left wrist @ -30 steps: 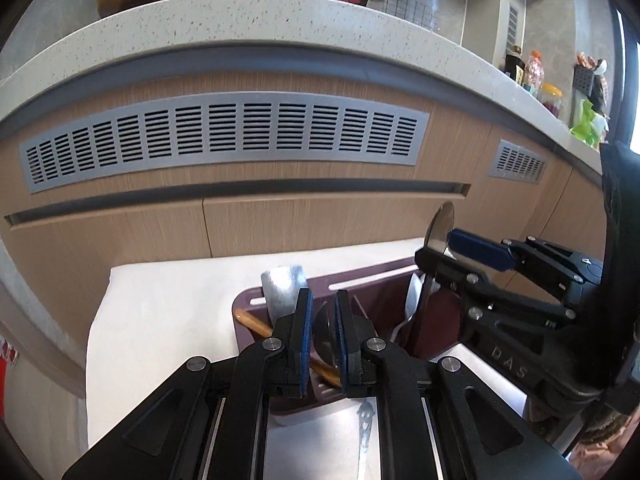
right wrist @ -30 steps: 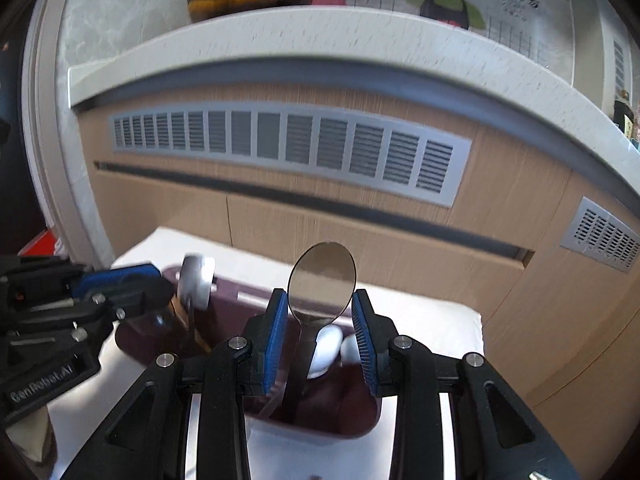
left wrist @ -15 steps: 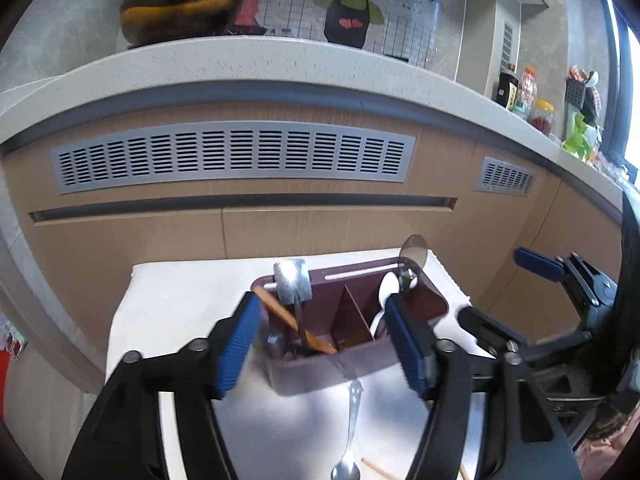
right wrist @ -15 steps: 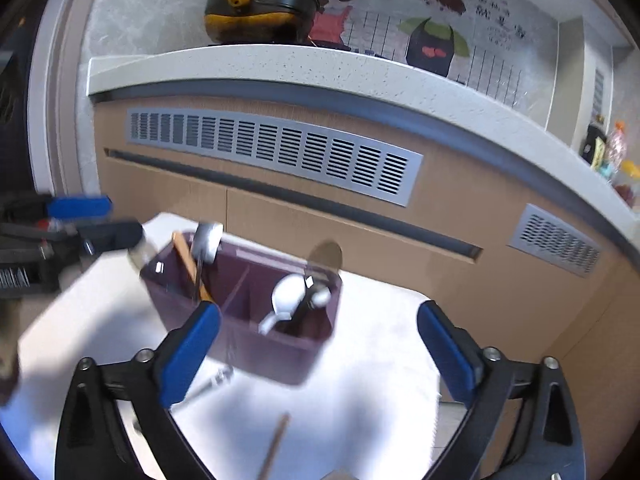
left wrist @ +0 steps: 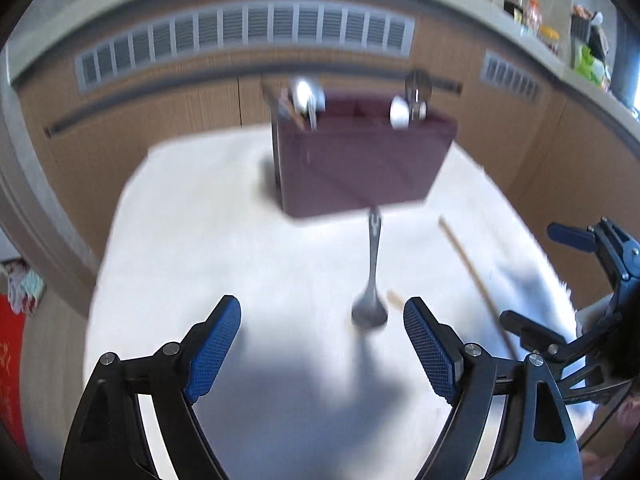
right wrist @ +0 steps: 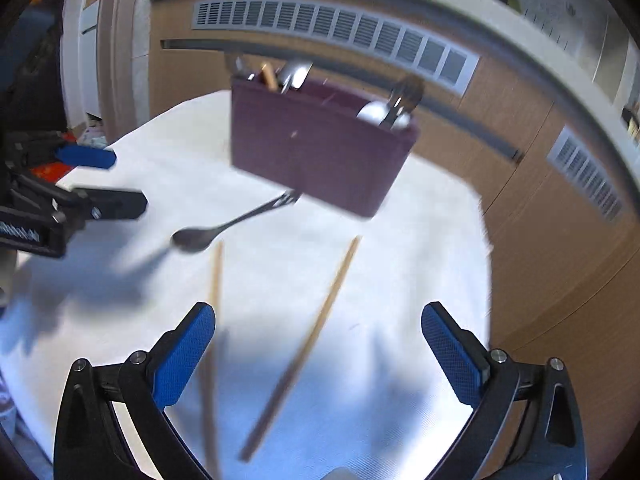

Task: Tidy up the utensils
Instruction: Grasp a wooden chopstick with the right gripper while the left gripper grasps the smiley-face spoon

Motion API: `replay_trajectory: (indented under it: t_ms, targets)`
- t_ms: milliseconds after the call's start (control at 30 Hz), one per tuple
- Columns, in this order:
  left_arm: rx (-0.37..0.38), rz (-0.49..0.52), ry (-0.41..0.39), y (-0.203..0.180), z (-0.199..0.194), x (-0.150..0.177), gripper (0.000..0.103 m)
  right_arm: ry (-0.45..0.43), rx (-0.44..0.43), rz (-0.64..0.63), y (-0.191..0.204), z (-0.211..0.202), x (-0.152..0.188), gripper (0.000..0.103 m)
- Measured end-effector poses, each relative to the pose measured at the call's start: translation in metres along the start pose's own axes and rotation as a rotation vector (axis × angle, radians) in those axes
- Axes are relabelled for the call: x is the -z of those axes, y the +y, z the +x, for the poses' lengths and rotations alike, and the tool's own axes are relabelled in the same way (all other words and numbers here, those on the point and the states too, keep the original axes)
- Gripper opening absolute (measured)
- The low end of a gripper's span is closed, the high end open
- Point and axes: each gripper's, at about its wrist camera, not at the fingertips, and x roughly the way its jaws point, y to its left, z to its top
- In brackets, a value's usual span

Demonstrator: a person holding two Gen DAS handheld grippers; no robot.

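A dark purple utensil organizer (left wrist: 360, 168) (right wrist: 312, 148) stands on the white cloth. A metal utensil and a wooden handle poke out of its left end, a white spoon and a metal spoon out of its right end. A metal spoon (left wrist: 372, 280) (right wrist: 224, 226) lies on the cloth in front of it, bowl toward me. Two wooden chopsticks (right wrist: 320, 320) (right wrist: 215, 280) lie beside the spoon. My left gripper (left wrist: 322, 308) hovers low over the cloth, its jaws opening with nothing between them; the spoon's bowl is just ahead. My right gripper (right wrist: 318, 312) is open and empty above the chopsticks.
The white cloth (left wrist: 200, 240) covers a small table that stands against wooden cabinet fronts with grey vents (left wrist: 248, 28). A pale counter runs above, with bottles at the far right. Each gripper shows at the edge of the other's view. Both views are blurred.
Both grippers have opened and let go of the utensils that now stand in the organizer. Both have pulled back and sunk toward the cloth, so the organizer looks farther away.
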Motion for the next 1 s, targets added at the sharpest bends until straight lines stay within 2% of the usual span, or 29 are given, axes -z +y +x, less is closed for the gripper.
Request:
replay_trajectory:
  t_ms: [67, 133, 167, 233, 300, 433, 600, 733, 767, 800, 867, 1000]
  targets:
    - [0.0, -0.013, 0.025, 0.002, 0.005, 0.01, 0.084, 0.019, -0.059, 0.037, 0.003, 0.003, 0.006, 0.096]
    - [0.002, -0.032, 0.037, 0.006, 0.009, 0.016, 0.084, 0.043, -0.108, 0.039, 0.01, 0.007, 0.009, 0.067]
    - [-0.001, -0.043, 0.042, 0.008, 0.009, 0.018, 0.084, 0.063, -0.136, 0.025, 0.016, 0.009, 0.009, 0.059]
    - [-0.007, -0.058, 0.045, 0.011, 0.01, 0.019, 0.084, 0.095, -0.178, 0.001, 0.027, 0.016, 0.009, 0.036]
    - [-0.007, -0.072, 0.051, 0.015, 0.01, 0.02, 0.084, 0.117, -0.21, -0.012, 0.036, 0.02, 0.01, 0.028]
    - [-0.01, -0.078, 0.067, 0.018, 0.012, 0.022, 0.084, 0.14, -0.191, -0.035, 0.049, 0.028, 0.013, 0.005]
    - [0.008, -0.056, 0.078, 0.011, 0.016, 0.026, 0.084, 0.136, -0.2, -0.015, 0.041, 0.018, 0.013, 0.005]
    - [0.048, -0.027, 0.037, -0.005, 0.018, 0.026, 0.083, 0.103, -0.17, 0.09, 0.004, 0.005, 0.014, 0.005]
    - [0.06, -0.012, 0.024, -0.011, 0.021, 0.026, 0.079, 0.096, -0.164, 0.122, -0.007, 0.003, 0.015, 0.005]
    - [0.056, -0.001, 0.021, -0.016, 0.023, 0.025, 0.069, 0.089, -0.157, 0.146, -0.016, 0.002, 0.015, 0.005]
    - [0.044, 0.043, 0.036, -0.027, 0.034, 0.021, 0.057, 0.075, -0.143, 0.196, -0.033, -0.002, 0.019, 0.005]
    - [0.007, 0.082, 0.058, -0.038, 0.05, 0.012, 0.054, 0.054, -0.145, 0.262, -0.051, -0.007, 0.027, 0.005]
